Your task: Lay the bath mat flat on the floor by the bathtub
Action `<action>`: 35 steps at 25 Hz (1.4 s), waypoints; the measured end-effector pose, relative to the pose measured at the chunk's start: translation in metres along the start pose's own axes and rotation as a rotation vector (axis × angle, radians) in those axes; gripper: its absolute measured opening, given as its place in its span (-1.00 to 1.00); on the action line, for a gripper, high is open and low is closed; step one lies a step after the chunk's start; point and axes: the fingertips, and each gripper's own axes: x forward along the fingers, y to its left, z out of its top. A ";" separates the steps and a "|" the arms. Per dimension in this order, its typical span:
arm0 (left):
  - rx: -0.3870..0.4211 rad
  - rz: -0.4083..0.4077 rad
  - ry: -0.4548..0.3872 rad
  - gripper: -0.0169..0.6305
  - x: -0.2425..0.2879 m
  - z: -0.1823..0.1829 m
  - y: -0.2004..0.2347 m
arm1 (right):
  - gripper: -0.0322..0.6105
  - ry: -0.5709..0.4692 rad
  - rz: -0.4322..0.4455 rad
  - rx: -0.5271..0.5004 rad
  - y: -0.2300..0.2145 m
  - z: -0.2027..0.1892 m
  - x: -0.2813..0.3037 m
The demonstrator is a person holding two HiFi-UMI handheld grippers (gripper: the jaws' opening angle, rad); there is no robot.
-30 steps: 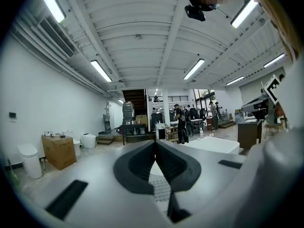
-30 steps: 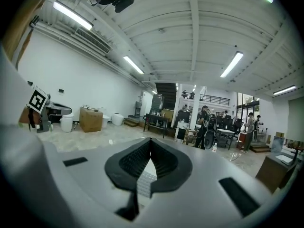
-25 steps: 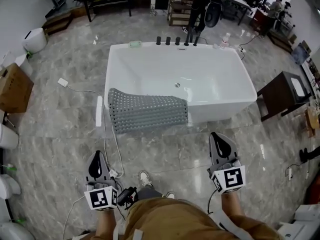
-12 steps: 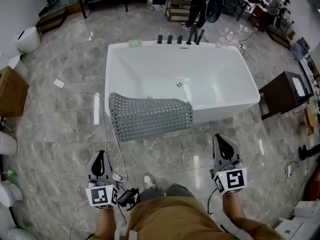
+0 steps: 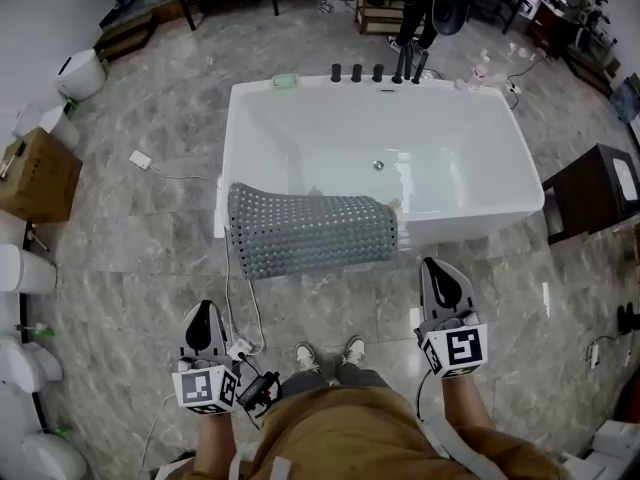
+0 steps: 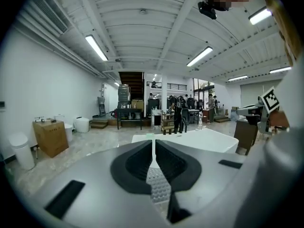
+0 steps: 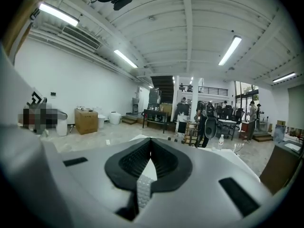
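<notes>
Both the left gripper [image 5: 204, 313] and the right gripper [image 5: 441, 268] were clenched on nothing and held low by the hips, pointing toward the tub [image 5: 452, 158], likely because the mat [image 5: 312, 230] was beyond reach. The mat hung over the tub's near rim at its left end, not flat on the floor [image 5: 140, 258]. Its long axis ran along that rim.

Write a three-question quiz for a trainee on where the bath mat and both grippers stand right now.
1. True or false: the grey bath mat lies flat on the floor.
2. The left gripper and right gripper are: A) both shut and empty; B) both shut on the mat; C) both wide open.
3. Fill in: the black faucet fittings stand on the bathtub's ___ rim, near or far from the person.

Key: 1 false, it hangs over the tub's near rim; 2 A; 3 far.
</notes>
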 end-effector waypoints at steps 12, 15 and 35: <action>-0.003 0.007 0.135 -0.73 0.072 -0.061 0.025 | -0.70 0.217 0.167 0.050 -0.013 -0.097 0.052; -0.148 -0.022 0.154 -0.64 0.100 -0.086 0.033 | -0.64 0.264 0.206 0.106 -0.015 -0.128 0.069; -0.160 -0.157 0.343 -0.19 0.220 -0.277 0.077 | -0.23 0.495 0.190 0.309 -0.062 -0.336 0.186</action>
